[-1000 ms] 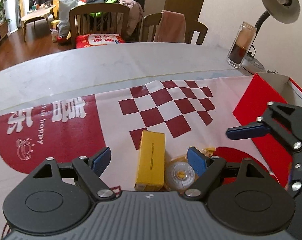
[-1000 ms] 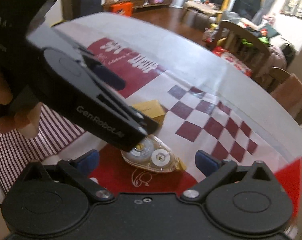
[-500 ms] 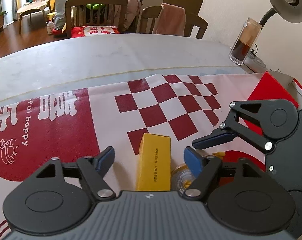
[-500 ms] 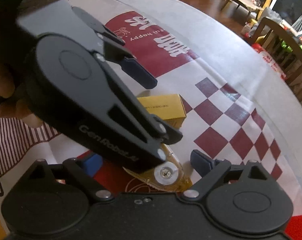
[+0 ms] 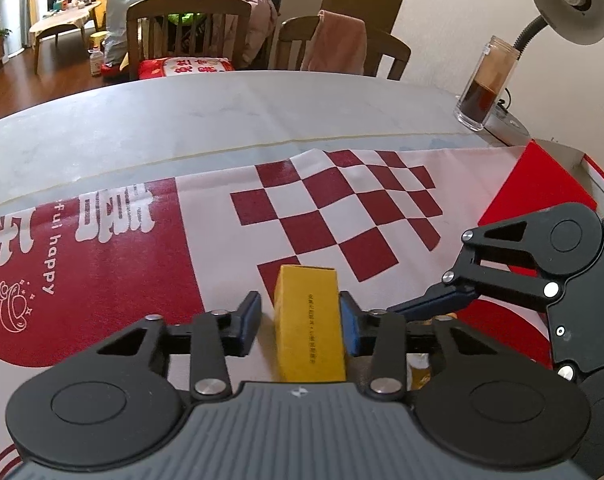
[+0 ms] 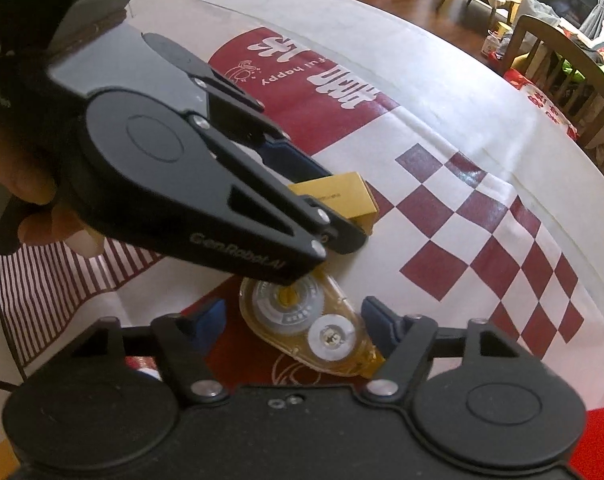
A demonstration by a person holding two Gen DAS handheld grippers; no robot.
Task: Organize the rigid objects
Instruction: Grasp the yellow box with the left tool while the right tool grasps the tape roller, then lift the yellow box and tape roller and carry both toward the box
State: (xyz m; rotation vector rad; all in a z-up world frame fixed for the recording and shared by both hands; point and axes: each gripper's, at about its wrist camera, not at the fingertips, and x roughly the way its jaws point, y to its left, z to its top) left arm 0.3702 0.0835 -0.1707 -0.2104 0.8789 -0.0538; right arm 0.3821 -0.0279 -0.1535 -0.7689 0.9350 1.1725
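Left wrist view: left gripper (image 5: 300,322) closing around the yellow box (image 5: 307,324), low centre, one pad touching, the other just clear. Right gripper (image 6: 294,322) closing too, tape dispenser (image 6: 309,326) between its spread pads on the cloth (image 6: 481,216).

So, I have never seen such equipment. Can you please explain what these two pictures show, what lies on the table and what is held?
A person holds one hand-operated two-finger gripper in each hand; no robot arm is present. Each picture comes from a camera on one gripper, looking along its fingers. On the red-and-white printed cloth lie a yellow box and a clear correction tape dispenser. The left gripper is closing around the box; one pad touches it, the other not yet. The right gripper is closing around the dispenser, without gripping it yet.
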